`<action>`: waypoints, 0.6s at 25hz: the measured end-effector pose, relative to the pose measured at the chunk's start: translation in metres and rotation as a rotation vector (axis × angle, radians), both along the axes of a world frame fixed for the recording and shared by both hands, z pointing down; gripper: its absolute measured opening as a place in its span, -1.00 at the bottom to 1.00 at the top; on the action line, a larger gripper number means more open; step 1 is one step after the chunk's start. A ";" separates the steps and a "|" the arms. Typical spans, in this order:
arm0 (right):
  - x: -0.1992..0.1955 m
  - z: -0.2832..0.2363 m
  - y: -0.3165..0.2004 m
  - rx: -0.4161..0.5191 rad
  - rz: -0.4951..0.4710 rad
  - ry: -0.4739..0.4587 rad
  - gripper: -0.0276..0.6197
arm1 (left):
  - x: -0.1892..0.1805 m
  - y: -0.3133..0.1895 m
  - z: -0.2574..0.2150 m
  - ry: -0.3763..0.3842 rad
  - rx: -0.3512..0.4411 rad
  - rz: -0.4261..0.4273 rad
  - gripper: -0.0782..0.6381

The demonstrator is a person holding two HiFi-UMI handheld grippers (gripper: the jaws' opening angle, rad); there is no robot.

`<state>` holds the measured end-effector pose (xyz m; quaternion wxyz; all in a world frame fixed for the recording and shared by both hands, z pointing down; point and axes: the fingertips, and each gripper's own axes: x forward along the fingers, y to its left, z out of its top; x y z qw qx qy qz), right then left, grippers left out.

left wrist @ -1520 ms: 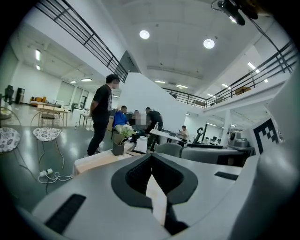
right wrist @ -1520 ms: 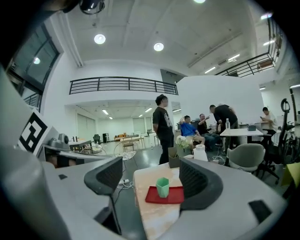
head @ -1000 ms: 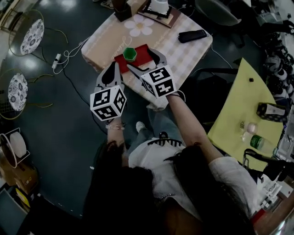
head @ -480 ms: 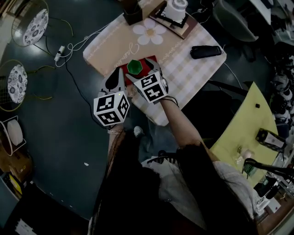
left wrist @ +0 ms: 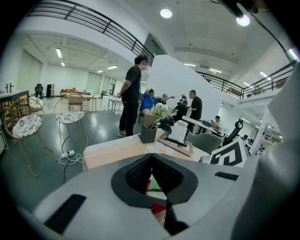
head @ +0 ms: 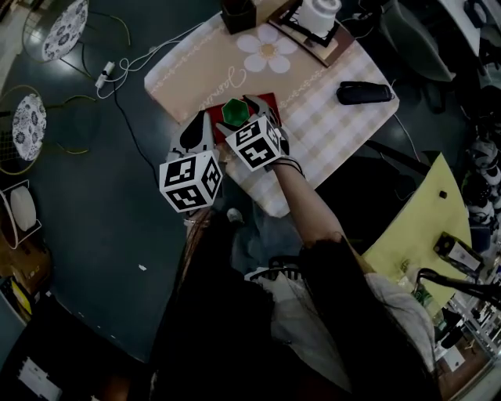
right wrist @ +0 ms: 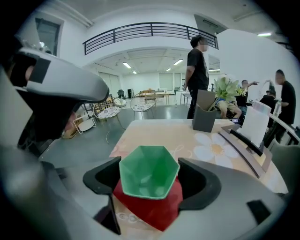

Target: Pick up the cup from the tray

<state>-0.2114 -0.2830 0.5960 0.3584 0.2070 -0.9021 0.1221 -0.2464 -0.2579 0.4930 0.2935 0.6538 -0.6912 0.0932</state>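
A green hexagonal cup point(head: 233, 111) point(right wrist: 149, 177) stands on a small red tray point(head: 267, 100) point(right wrist: 154, 210) on the checked table. My right gripper point(head: 236, 114) point(right wrist: 149, 174) is open, one jaw on each side of the cup and close to its walls. The cup still rests on the tray. Just left of the tray, at the table's near edge, my left gripper point(head: 197, 127) point(left wrist: 151, 157) is shut with nothing held. A sliver of the red tray point(left wrist: 157, 208) shows through the gap below the left gripper's pads.
The table cloth point(head: 196, 66) also carries a black handset point(head: 364, 93), a white roll on a wooden stand point(head: 317, 16) and a dark pot point(head: 239, 14). Cables point(head: 109, 70) and patterned stools point(head: 30, 129) are on the floor at left. A yellow table point(head: 415, 227) is at right. People point(right wrist: 197, 70) stand beyond.
My right gripper has moved forward until its jaws flank the green cup. The left gripper has followed up to the table's edge beside the tray. The cup has not moved.
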 end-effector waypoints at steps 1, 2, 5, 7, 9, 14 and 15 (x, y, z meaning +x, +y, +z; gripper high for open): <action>-0.001 0.001 0.001 -0.003 -0.008 0.006 0.27 | 0.000 0.001 0.000 0.000 -0.003 0.001 -0.76; -0.001 0.002 0.002 -0.005 -0.013 0.009 0.23 | 0.001 0.001 0.001 0.000 -0.004 0.003 -0.76; -0.001 0.001 0.005 -0.008 -0.025 0.017 0.18 | 0.002 0.002 0.000 0.000 -0.001 0.014 -0.76; 0.001 -0.002 0.004 -0.001 -0.021 0.019 0.18 | 0.005 0.000 0.000 -0.002 -0.001 0.025 -0.76; 0.005 -0.008 0.001 0.005 0.000 0.011 0.18 | 0.008 -0.003 -0.002 -0.005 -0.001 0.042 -0.76; 0.033 -0.026 -0.012 0.030 0.060 -0.003 0.18 | 0.028 -0.017 -0.007 0.003 0.018 0.090 -0.76; 0.042 -0.027 -0.017 0.032 0.079 -0.001 0.18 | 0.034 -0.021 -0.008 0.005 0.024 0.101 -0.76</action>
